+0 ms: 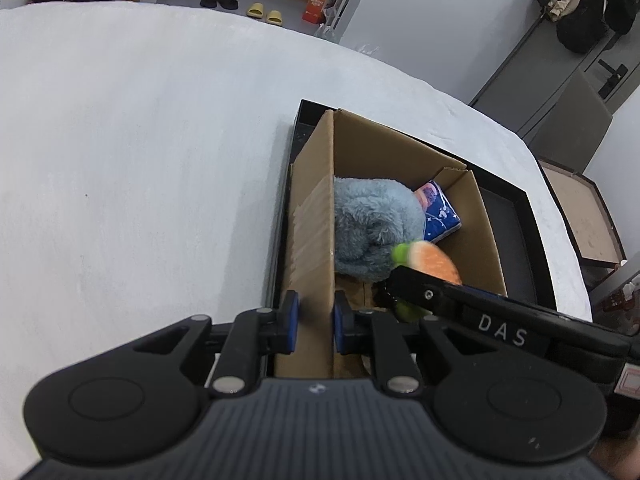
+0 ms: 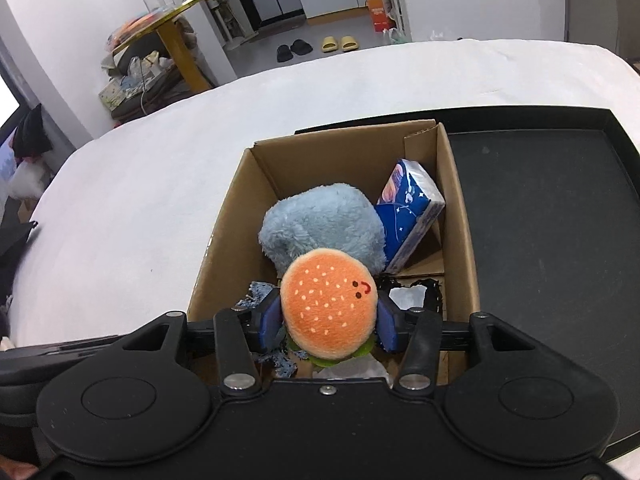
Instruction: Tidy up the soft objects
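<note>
A cardboard box [image 2: 460,216] stands in a black tray [image 2: 560,220] on the white table. Inside lie a fluffy blue plush [image 2: 324,220], a blue tissue pack [image 2: 412,212] and some dark fabric. My right gripper [image 2: 328,320] is shut on an orange hamburger plush [image 2: 328,308] and holds it over the box's near end. In the left wrist view the box [image 1: 400,152], blue plush [image 1: 372,224], tissue pack [image 1: 440,212] and burger [image 1: 436,260] show. My left gripper [image 1: 314,320] is shut on the box's left wall [image 1: 314,240].
The white table [image 1: 140,160] stretches left and behind the box. The tray's bare black floor [image 2: 540,240] lies right of the box. Slippers [image 2: 340,44], shelves and bags stand on the floor beyond the table.
</note>
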Motion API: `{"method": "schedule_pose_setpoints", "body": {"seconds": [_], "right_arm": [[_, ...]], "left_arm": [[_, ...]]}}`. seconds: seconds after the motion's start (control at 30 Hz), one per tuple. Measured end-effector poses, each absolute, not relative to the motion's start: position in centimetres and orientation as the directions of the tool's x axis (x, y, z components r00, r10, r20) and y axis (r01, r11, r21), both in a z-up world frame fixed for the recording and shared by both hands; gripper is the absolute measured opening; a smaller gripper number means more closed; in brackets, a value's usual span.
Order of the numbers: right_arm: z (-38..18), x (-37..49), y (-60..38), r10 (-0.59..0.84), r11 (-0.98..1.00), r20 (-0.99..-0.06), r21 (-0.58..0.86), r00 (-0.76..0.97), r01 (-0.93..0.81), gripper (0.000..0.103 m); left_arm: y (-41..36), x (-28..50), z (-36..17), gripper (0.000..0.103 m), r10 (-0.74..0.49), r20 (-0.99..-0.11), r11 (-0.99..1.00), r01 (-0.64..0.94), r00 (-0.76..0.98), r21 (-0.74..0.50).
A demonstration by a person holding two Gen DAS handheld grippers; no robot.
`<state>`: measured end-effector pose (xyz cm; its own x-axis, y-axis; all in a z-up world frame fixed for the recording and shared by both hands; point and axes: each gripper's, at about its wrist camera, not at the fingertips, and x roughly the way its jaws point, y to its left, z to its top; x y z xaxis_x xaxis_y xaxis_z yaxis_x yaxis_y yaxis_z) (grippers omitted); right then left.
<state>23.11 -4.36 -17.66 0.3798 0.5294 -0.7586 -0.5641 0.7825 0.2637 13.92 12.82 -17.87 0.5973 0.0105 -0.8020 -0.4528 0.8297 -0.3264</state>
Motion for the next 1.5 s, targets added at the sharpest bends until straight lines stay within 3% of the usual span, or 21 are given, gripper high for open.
{"method": "schedule_pose_setpoints", "body": {"seconds": [0.2,0.53,0.57,0.73,1.0,1.1,1.43,1.5], "right_arm": [[-17.1,23.4,-5.3,0.564,0.771,-0.738,0.31,0.371,-0.556,0.071],[-15.6,23.7,-7.1,0.584,0.764,-0.711,0.32,0.391,-0.56,0.071],[-15.5,23.8,-7.3,0.58,0.767,-0.713,0.316,0.393,-0.559,0.071],[-14.8,24.1,-8.8,0.581,0.767,-0.717,0.323,0.386,-0.554,0.07],[-13.5,24.0,-11.0,0.545,0.793,-0.731,0.29,0.411,-0.535,0.071],[-13.1,24.0,-11.7,0.531,0.797,-0.75,0.284,0.395,-0.533,0.078],[-10.7,23.5,-15.4,0.521,0.809,-0.751,0.283,0.405,-0.516,0.102],[-10.2,23.5,-16.1,0.52,0.808,-0.754,0.28,0.402,-0.519,0.103]], "left_arm": [[12.8,14.1,-17.8,0.016,0.031,-0.811,0.828,-0.47,0.584,-0.306],[12.2,14.9,-17.1,0.02,0.065,-0.826,0.83,-0.49,0.56,-0.266],[12.1,15.0,-16.9,0.022,0.07,-0.827,0.831,-0.491,0.558,-0.261],[11.8,15.2,-15.9,0.05,0.091,-0.827,0.835,-0.495,0.555,-0.24],[10.7,14.9,-13.6,0.07,0.113,-0.83,0.857,-0.477,0.546,-0.197],[10.3,14.8,-12.6,0.077,0.103,-0.835,0.861,-0.468,0.541,-0.198],[8.2,13.6,-9.0,0.088,0.085,-0.836,0.9,-0.401,0.542,-0.169],[7.8,13.1,-8.3,0.088,0.066,-0.834,0.905,-0.386,0.547,-0.181]]}}
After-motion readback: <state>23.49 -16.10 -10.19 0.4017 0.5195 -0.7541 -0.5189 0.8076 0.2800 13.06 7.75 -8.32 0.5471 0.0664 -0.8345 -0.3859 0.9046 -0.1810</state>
